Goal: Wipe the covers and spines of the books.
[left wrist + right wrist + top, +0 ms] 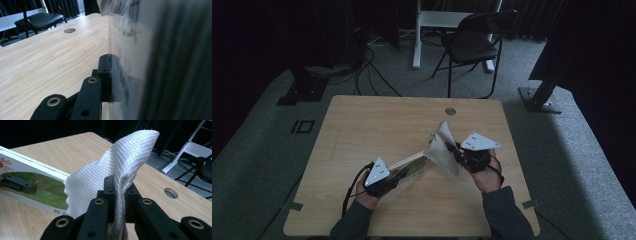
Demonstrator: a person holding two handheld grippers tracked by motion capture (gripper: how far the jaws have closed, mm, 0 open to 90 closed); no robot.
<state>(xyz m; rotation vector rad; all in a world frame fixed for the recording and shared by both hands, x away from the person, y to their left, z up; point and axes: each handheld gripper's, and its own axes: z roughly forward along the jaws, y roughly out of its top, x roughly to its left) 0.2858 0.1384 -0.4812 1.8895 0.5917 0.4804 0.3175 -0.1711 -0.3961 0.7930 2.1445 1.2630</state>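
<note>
A thin book [411, 164] with a green picture cover is held off the table, tilted, with my left gripper [399, 173] shut on its near end. In the left gripper view the cover [130, 62] stands blurred right beside one black jaw, and the other jaw is hidden behind it. My right gripper [455, 150] is shut on a white waffle-textured cloth [444, 144]. The cloth [110, 172] stands up from between the jaws of my right gripper [119, 185] and overlaps the far end of the book [37, 182].
The wooden table [362, 125] has a round cable hole [450, 111] near its far edge. A black folding chair [474, 42] and a white desk leg [417, 35] stand beyond the table. Cables lie on the grey floor at the far left.
</note>
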